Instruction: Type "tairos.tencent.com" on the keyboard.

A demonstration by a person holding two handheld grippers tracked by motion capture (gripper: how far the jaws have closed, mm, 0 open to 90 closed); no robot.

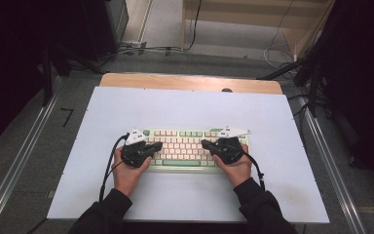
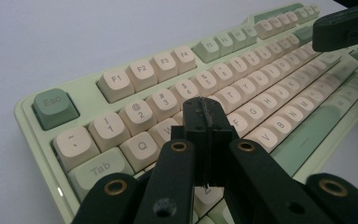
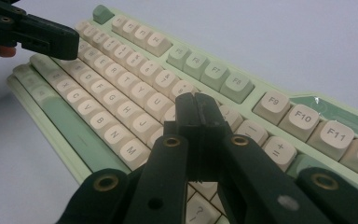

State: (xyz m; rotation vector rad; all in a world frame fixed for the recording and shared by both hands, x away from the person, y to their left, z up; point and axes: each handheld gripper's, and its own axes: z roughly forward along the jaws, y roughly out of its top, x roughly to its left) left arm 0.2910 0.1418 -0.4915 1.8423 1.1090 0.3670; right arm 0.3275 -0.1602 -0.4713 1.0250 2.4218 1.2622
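Note:
A pale green keyboard (image 1: 185,163) with cream and green keys lies on the white table top (image 1: 185,112), near its front middle. My left gripper (image 1: 157,146) hovers over the keyboard's left half, jaws pressed together with nothing between them. In the left gripper view, the left gripper (image 2: 206,108) sits above the keyboard (image 2: 74,100) around the W and E keys. My right gripper (image 1: 205,144) is over the right half, also shut and empty. In the right gripper view, the right gripper (image 3: 196,103) sits above the keyboard (image 3: 307,105) near the K and L keys.
The white sheet covers a wooden table (image 1: 190,82) whose far edge shows. Metal rails (image 1: 24,156) run along both sides on the floor. Cables (image 1: 141,48) and dark stands lie beyond the table. Bare table surface surrounds the keyboard on all sides.

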